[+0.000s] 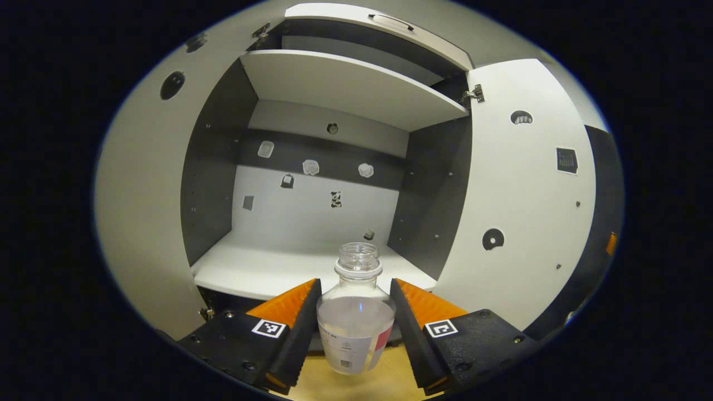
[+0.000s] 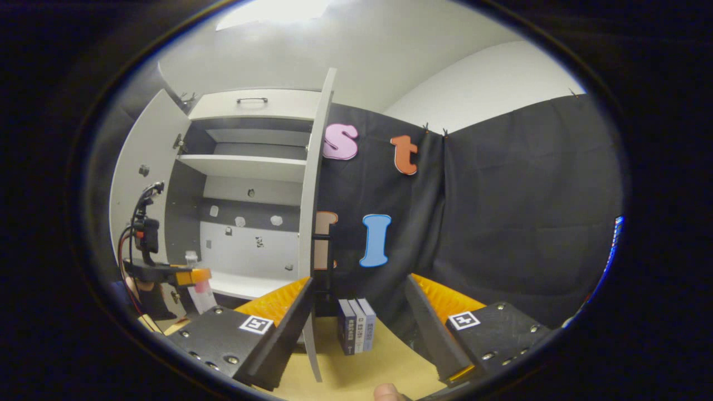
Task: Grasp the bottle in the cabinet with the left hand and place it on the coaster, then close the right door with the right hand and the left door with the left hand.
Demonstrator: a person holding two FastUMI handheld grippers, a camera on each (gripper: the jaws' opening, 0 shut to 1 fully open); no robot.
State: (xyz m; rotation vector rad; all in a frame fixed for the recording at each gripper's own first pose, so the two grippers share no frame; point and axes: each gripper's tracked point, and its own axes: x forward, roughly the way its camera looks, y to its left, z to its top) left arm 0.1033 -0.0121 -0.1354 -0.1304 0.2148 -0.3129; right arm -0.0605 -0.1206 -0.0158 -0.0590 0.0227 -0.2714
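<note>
Setting: open white cabinet (image 1: 334, 223) fills centre frame, both doors swung wide, a wooden counter (image 1: 384, 384) at the bottom edge.
Left claw (image 1: 355, 328): clenched on the clear bottle (image 1: 356, 323), one finger at each flank of its body.
Bottle: upright, long axis vertical, uncapped mouth up, held just outside the lower shelf (image 1: 267, 267), low centre of frame.
Right claw (image 2: 356, 328): released, nothing between its fingers, aimed past the right door (image 2: 312, 223) edge-on at mid-frame.
Nearer arm: left, already carrying.
Hidden: coaster not made out; bottle base cut off by frame's lower rim.
Background: books (image 2: 356, 326) standing on the counter, lower centre.
</note>
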